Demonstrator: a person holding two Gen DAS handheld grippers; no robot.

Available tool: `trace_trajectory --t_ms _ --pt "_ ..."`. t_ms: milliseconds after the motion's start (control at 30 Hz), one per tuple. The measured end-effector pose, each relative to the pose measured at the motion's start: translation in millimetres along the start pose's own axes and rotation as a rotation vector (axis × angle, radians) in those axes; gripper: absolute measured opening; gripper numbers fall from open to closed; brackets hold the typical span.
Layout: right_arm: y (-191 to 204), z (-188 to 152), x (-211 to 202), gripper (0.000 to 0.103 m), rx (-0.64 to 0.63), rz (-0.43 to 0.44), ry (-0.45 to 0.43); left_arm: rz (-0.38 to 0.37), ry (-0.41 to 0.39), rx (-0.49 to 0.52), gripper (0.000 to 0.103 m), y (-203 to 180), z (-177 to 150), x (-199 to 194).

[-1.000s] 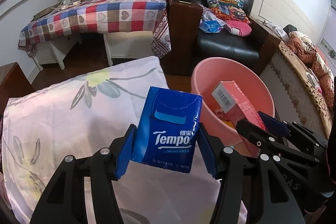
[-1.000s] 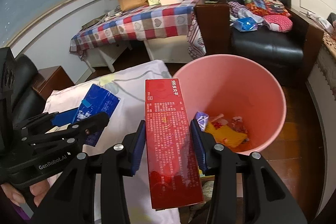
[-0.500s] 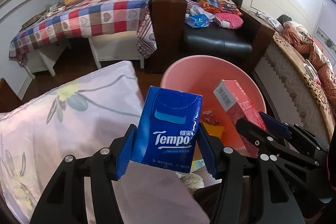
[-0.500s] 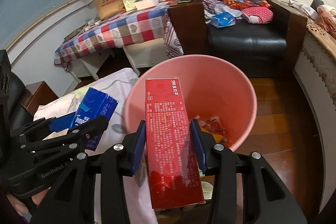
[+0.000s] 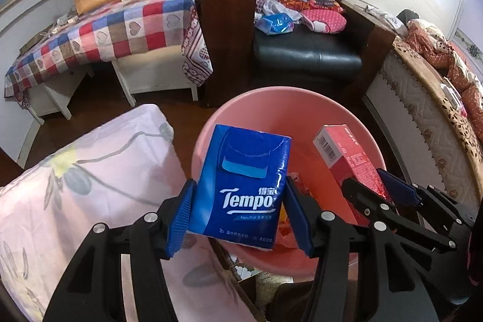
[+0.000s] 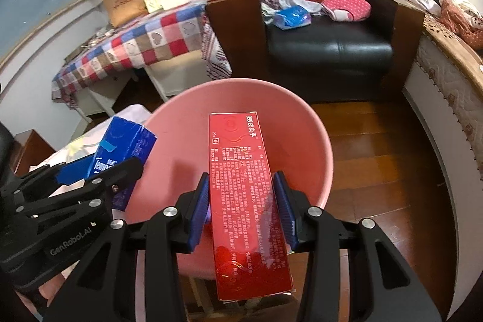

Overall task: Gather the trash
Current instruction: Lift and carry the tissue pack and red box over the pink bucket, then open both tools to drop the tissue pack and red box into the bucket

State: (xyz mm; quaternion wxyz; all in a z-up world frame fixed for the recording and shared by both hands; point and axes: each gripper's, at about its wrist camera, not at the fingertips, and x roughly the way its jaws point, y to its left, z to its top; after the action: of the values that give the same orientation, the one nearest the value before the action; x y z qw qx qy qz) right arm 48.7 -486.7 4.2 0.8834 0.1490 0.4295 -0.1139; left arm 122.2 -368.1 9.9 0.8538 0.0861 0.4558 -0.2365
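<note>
The tissue pack [image 5: 241,186] hides most of the bin's [image 5: 356,122] contents (small scraps, unidentifiable); red box's [image 6: 250,201] base is unclear.

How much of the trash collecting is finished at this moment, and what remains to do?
Done: some wrappers already lie in the pink bin. In hand: the left claw grips a blue Tempo tissue pack and the right claw grips a red box, both held over the bin. Left: neither item is released yet; both must drop in.
</note>
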Motion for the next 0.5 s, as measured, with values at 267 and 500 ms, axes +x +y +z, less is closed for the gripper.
trace_trajectory --t_ms 267,500 --pt "-8.6 4.2 20.1 0.043 0.006 -0.033 0.034 -0.008 0.061 -0.010 0.057 -2.2 10.8 34.9" --pt "-7.3 3.4 23.5 0.043 -0.006 -0.041 0.039 -0.011 0.087 -0.023 0.058 0.7 10.9 46.2"
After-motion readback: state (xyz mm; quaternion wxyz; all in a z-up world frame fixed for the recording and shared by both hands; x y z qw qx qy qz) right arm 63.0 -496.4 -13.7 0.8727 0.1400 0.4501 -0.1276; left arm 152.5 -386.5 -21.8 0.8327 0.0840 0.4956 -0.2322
